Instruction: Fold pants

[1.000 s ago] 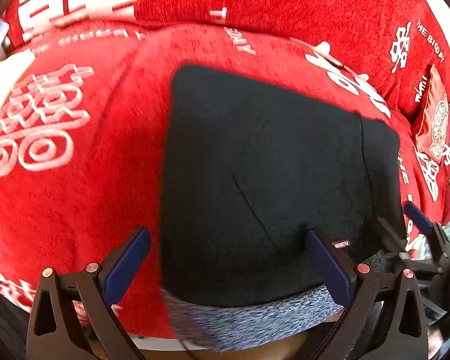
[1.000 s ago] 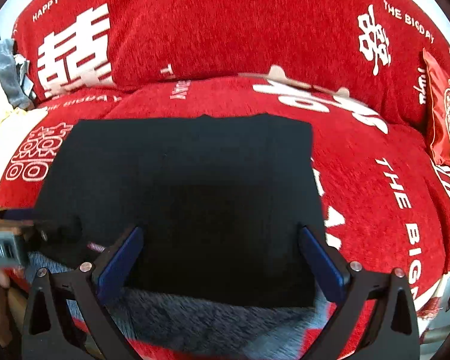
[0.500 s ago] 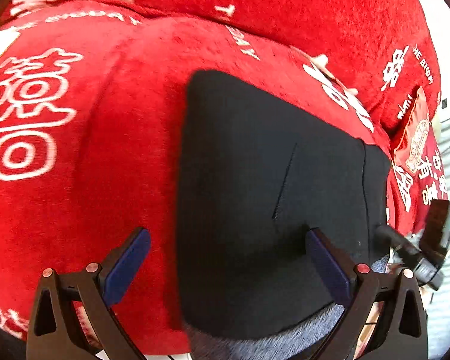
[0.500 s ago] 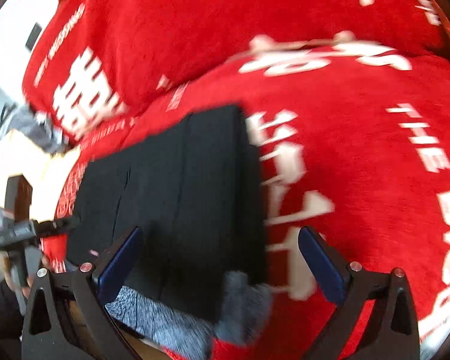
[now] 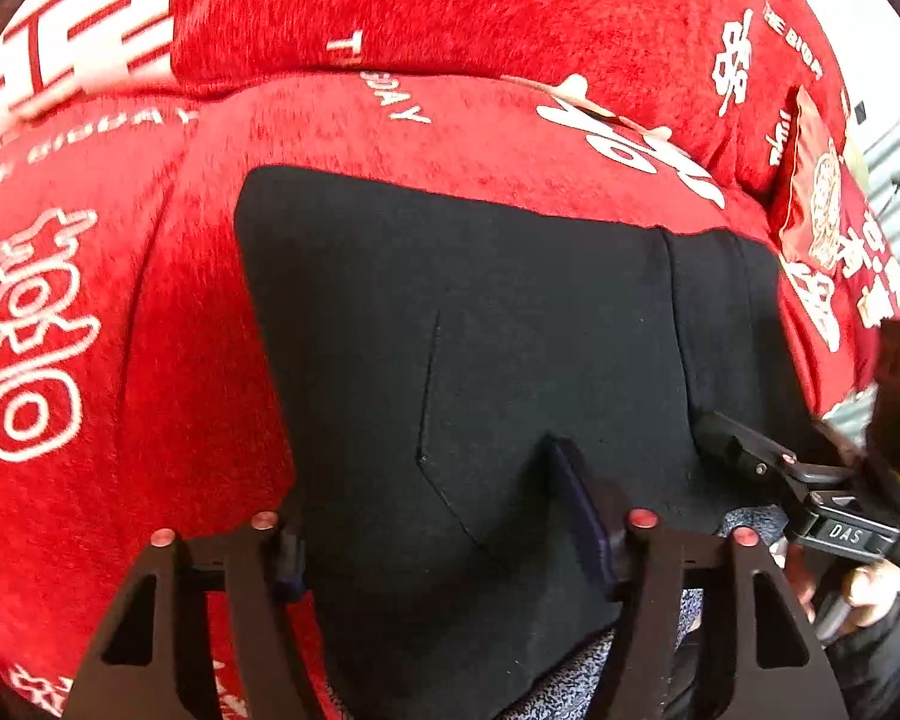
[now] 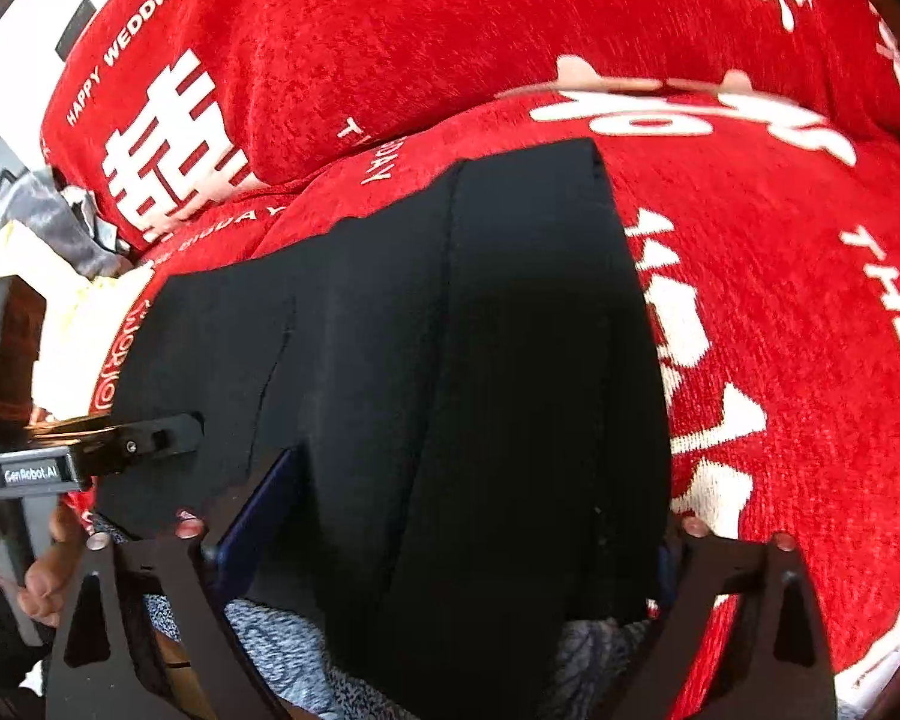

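The black pants (image 5: 480,360) are lying folded on the red sofa cover (image 5: 120,330); soft, limp cloth, best pinched at the near edge. Left gripper (image 5: 438,540) and right gripper (image 6: 450,540) are closing astride it, nothing yet gripped.

Spreading across nearly the whole left-wrist view: a red plush sofa cover (image 5: 462,138) printed with white wedding characters and lettering. Leaning at 2 o'clock against the backrest: a red patterned cushion (image 5: 816,204). Lying crumpled at 9 o'clock in the right-wrist view: grey cloth (image 6: 48,216), with pale yellow fabric (image 6: 60,324) sitting just below it. Peeking out at 6 o'clock: grey speckled fleece (image 6: 270,636).
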The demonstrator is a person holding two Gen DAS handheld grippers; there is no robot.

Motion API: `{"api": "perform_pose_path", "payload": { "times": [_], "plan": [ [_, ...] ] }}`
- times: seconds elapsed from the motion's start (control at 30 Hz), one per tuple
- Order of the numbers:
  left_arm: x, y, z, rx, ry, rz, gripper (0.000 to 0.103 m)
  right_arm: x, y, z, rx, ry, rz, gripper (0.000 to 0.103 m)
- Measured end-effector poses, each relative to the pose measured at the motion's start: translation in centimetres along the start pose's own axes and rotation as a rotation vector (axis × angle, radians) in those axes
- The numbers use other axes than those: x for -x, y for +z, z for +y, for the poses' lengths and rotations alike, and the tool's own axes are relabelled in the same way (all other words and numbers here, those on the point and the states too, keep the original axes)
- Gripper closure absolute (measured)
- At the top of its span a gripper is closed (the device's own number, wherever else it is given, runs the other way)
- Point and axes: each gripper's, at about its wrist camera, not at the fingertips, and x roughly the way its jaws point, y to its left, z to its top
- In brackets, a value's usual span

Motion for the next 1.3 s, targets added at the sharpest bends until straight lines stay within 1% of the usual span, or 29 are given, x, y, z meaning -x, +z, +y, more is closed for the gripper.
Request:
{"api": "perform_pose_path", "payload": {
  "times": [0.03,0.07,0.13,0.17,0.27,0.33,0.43,0.6,0.63,0.8,0.93,1.03,1.1,1.13,1.17,1.2,1.27,1.3],
  "plan": [
    [0.1,-0.1,0.1,0.004,0.001,-0.004,0.040,0.3,0.0,0.6,0.018,-0.019,-0.004,0.021],
    [0.3,-0.1,0.2,0.010,0.001,-0.013,0.043,0.7,0.0,1.3,0.034,-0.040,-0.008,0.030],
    [0.7,-0.3,0.4,0.012,-0.005,-0.029,0.048,1.8,0.1,2.0,0.040,-0.053,-0.015,0.040],
    [1.1,-0.4,0.5,0.008,-0.007,-0.036,0.052,2.4,0.2,2.4,0.043,-0.050,-0.023,0.043],
    [2.2,-0.6,0.7,-0.001,-0.013,-0.046,0.059,3.7,0.4,3.9,0.076,-0.066,-0.042,0.045],
    [3.0,-0.7,0.9,0.000,-0.007,-0.047,0.060,4.5,0.5,5.3,0.103,-0.077,-0.054,0.046],
    [4.4,-1.1,1.9,0.006,0.021,-0.064,0.060,5.5,0.9,7.4,0.116,-0.045,-0.065,0.046],
    [7.9,-1.4,5.4,0.051,0.046,-0.111,0.060,5.6,1.1,10.9,0.151,0.004,-0.071,0.047],
    [8.5,-1.4,6.1,0.058,0.054,-0.119,0.060,5.4,1.3,11.8,0.154,0.024,-0.068,0.047],
    [10.4,-1.6,9.9,0.111,0.102,-0.133,0.060,4.0,1.5,15.7,0.181,0.065,-0.047,0.047],
    [10.2,-2.3,12.3,0.151,0.123,-0.117,0.060,1.8,1.8,17.5,0.165,0.086,0.003,0.047],
    [8.9,-3.0,14.1,0.186,0.123,-0.084,0.059,-0.3,1.5,18.0,0.148,0.096,0.060,0.047],
    [7.5,-3.5,15.4,0.222,0.105,-0.054,0.054,-1.5,1.2,18.1,0.157,0.067,0.071,0.047],
    [7.0,-3.7,15.9,0.241,0.104,-0.044,0.052,-2.0,1.2,17.9,0.151,0.050,0.074,0.045],
    [6.5,-3.9,16.5,0.259,0.107,-0.036,0.044,-2.3,1.3,17.6,0.136,0.044,0.079,0.041],
    [6.3,-4.2,16.9,0.274,0.113,-0.036,0.031,-2.9,1.5,17.0,0.099,0.046,0.094,0.038],
    [6.2,-4.5,17.4,0.297,0.118,-0.035,0.021,-3.4,1.8,15.8,0.038,0.046,0.118,0.028],
    [6.2,-4.6,17.6,0.301,0.115,-0.024,0.017,-3.5,2.0,15.5,0.024,0.043,0.122,0.026]
  ]
}}
